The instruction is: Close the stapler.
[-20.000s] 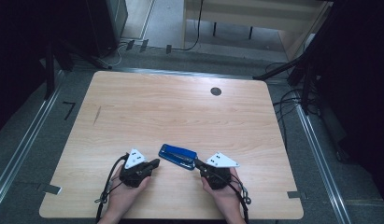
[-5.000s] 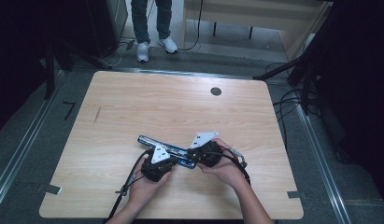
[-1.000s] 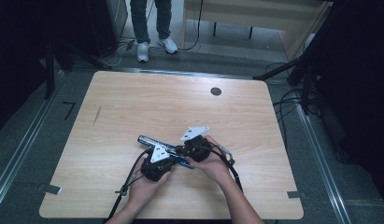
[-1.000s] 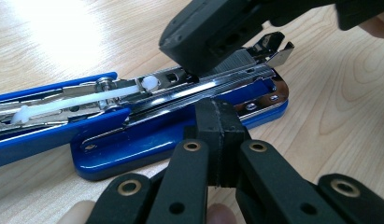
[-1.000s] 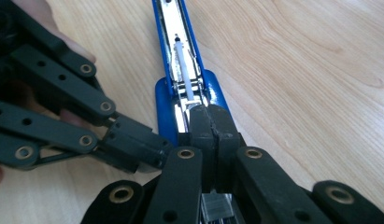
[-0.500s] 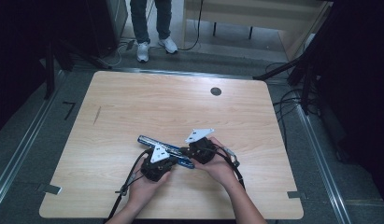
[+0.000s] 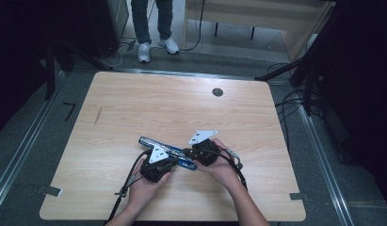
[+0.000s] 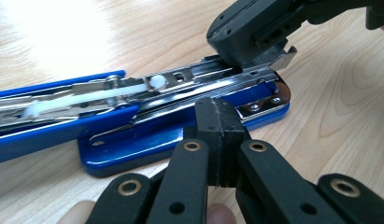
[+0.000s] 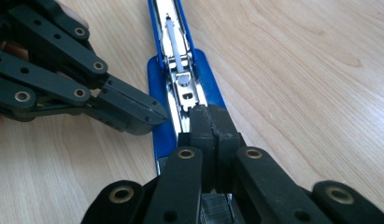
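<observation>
Both grippers are clenched with nothing between their pads: the left gripper (image 8: pixel 216 142) leans its closed tips on the edge of the blue stapler's (image 7: pixel 168 151) base, and the right gripper (image 9: pixel 211 140) sets its closed tips on the front of the metal staple channel (image 8: pixel 213 77). The stapler lies near the front middle of the wooden table (image 7: pixel 149 106), lid swung flat open (white pusher spring (image 9: pixel 174 43) showing). Opening looks done; what seems left is work at the channel, likely loading or seating staples, then closing the lid. In the high view its long axis runs diagonally, open lid toward upper left, base and channel front toward the right hand (image 7: pixel 222 167).
</observation>
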`<action>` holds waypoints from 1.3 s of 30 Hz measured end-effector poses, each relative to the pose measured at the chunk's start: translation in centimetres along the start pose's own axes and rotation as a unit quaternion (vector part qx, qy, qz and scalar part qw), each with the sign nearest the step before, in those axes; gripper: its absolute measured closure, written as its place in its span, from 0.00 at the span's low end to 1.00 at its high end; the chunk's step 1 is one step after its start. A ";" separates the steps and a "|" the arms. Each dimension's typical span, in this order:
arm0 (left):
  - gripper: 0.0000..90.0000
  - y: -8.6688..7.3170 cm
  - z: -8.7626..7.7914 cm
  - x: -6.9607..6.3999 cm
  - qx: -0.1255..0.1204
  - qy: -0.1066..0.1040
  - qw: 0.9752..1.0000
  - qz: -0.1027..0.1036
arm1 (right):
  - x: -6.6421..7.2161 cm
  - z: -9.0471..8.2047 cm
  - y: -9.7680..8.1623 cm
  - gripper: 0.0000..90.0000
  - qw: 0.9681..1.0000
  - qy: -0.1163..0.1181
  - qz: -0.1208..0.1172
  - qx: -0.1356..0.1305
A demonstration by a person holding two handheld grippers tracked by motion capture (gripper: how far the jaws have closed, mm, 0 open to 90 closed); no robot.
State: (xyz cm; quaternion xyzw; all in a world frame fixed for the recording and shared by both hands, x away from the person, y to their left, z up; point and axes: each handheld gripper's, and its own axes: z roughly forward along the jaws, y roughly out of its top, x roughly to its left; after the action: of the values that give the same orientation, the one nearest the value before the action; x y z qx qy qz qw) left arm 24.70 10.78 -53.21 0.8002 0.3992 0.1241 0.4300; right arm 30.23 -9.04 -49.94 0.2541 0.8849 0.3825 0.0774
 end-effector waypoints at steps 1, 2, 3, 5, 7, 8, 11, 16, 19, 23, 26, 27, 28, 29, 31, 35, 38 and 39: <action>1.00 0.0 -0.2 0.2 -0.002 -0.005 1.000 -0.008 | 0.0 0.0 0.1 1.00 1.000 0.001 0.002 -0.003; 1.00 0.0 -0.3 0.4 -0.001 -0.007 1.000 -0.014 | 0.0 -0.1 0.2 1.00 1.000 0.002 0.003 -0.007; 1.00 0.0 -0.5 0.6 -0.002 -0.010 1.000 -0.021 | 0.0 -0.1 0.4 1.00 1.000 0.003 0.005 -0.009; 1.00 0.0 -0.9 0.9 0.004 -0.002 1.000 -0.017 | 0.1 -0.1 0.6 1.00 1.000 0.004 0.005 -0.011; 1.00 0.0 -1.3 1.4 0.002 0.005 1.000 -0.020 | 0.3 0.1 1.0 1.00 1.000 0.005 0.005 -0.015; 1.00 0.0 -1.5 1.7 0.004 0.009 1.000 -0.023 | 0.4 0.2 1.3 1.00 1.000 0.007 0.003 -0.019; 1.00 -0.1 -2.2 2.9 -0.003 0.019 0.999 -0.036 | 0.7 0.4 1.7 1.00 1.000 0.009 0.000 -0.023; 1.00 -0.3 -2.7 4.1 -0.001 0.037 0.998 -0.046 | 1.0 0.9 2.3 1.00 1.000 0.010 0.005 -0.028; 1.00 -0.5 -2.7 4.7 0.005 0.046 0.998 -0.051 | 1.0 1.2 2.5 1.00 0.999 0.009 0.009 -0.030; 1.00 -0.6 -2.8 5.3 0.012 0.059 0.996 -0.059 | 1.2 1.7 2.9 1.00 0.999 0.010 0.010 -0.031; 1.00 -0.8 -2.8 5.6 0.016 0.068 0.995 -0.066 | 1.4 2.2 3.4 1.00 0.999 0.010 0.009 -0.032; 1.00 -0.8 -2.8 5.8 0.020 0.070 0.995 -0.067 | 1.5 2.4 3.5 1.00 0.999 0.010 0.009 -0.032; 1.00 -0.8 -2.8 5.9 0.020 0.072 0.995 -0.069 | 1.6 2.6 3.6 1.00 0.999 0.009 0.008 -0.031; 1.00 -0.9 -2.8 6.0 0.021 0.073 0.995 -0.070 | 1.7 2.8 3.7 1.00 0.999 0.011 0.008 -0.029; 1.00 -0.9 -2.8 6.0 0.021 0.075 0.994 -0.074 | 1.8 3.2 4.0 1.00 1.000 0.007 0.005 -0.024; 1.00 -0.9 -2.7 6.1 0.026 0.079 0.994 -0.077 | 1.9 3.9 4.3 1.00 1.000 0.002 0.006 -0.017; 1.00 -0.9 -2.6 6.2 0.027 0.082 0.993 -0.082 | 1.9 4.4 4.5 1.00 1.000 -0.003 0.014 -0.019; 1.00 -0.9 -2.6 6.3 0.028 0.081 0.993 -0.083 | 1.9 4.6 4.5 1.00 1.000 -0.006 0.017 -0.019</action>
State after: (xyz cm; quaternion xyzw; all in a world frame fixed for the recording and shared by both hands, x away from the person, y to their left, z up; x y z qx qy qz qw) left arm 26.89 17.29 -53.21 0.7635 0.5009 0.1407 0.3826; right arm 31.92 -2.56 -49.79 0.2697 0.8728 0.3988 0.0807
